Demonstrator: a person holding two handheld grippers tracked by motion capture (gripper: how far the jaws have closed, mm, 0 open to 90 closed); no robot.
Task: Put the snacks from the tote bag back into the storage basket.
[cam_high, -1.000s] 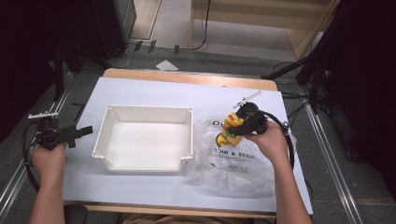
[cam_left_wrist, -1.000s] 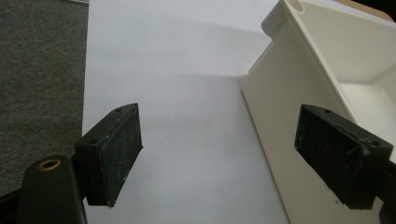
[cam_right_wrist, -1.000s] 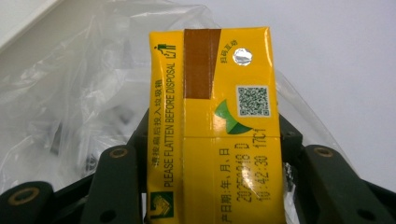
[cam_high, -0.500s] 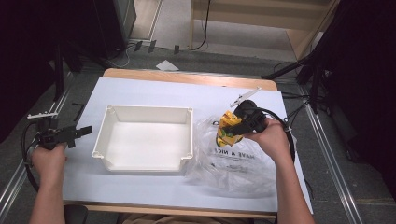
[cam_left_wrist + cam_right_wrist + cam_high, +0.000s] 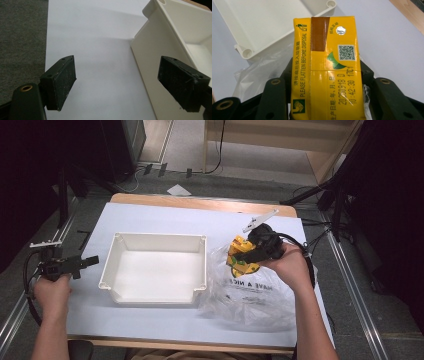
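You're clamping the yellow drink carton in your right gripper, hovering over the clear plastic bag; the white tray at 9 o'clock is sitting empty, and your left gripper is gaping wide, holding nothing.

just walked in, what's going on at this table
A person works with a gripper in each hand. The right gripper is shut on a yellow drink carton, held above a clear plastic bag beside the white tray. The left gripper waits left of the tray, jaws open around nothing.
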